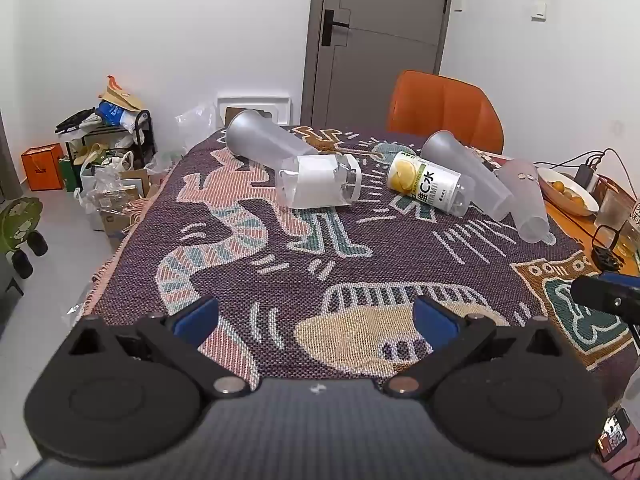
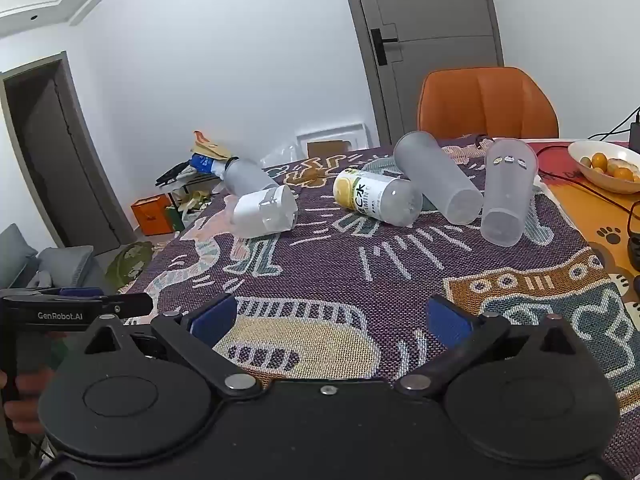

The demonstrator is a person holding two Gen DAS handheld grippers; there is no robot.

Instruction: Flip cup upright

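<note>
Three frosted plastic cups lie on their sides on the patterned cloth. One lies far left point(image 1: 264, 138) point(image 2: 248, 176), one in the middle right point(image 1: 468, 170) point(image 2: 438, 178), and one with small stickers at the right point(image 1: 524, 200) point(image 2: 506, 192). A white-labelled clear bottle point(image 1: 318, 186) point(image 2: 266, 212) and a yellow-labelled bottle point(image 1: 426, 182) point(image 2: 376, 196) also lie between them. My left gripper point(image 1: 316, 316) is open and empty over the near cloth. My right gripper point(image 2: 330, 320) is open and empty, well short of the cups.
An orange chair point(image 1: 444, 108) point(image 2: 486, 102) stands behind the table. A white bowl of oranges point(image 2: 606, 164) point(image 1: 568, 192), cables and a charger sit at the right. Bags and boxes clutter the floor at the left point(image 1: 104, 152). The other gripper shows at each view's edge point(image 2: 72, 308).
</note>
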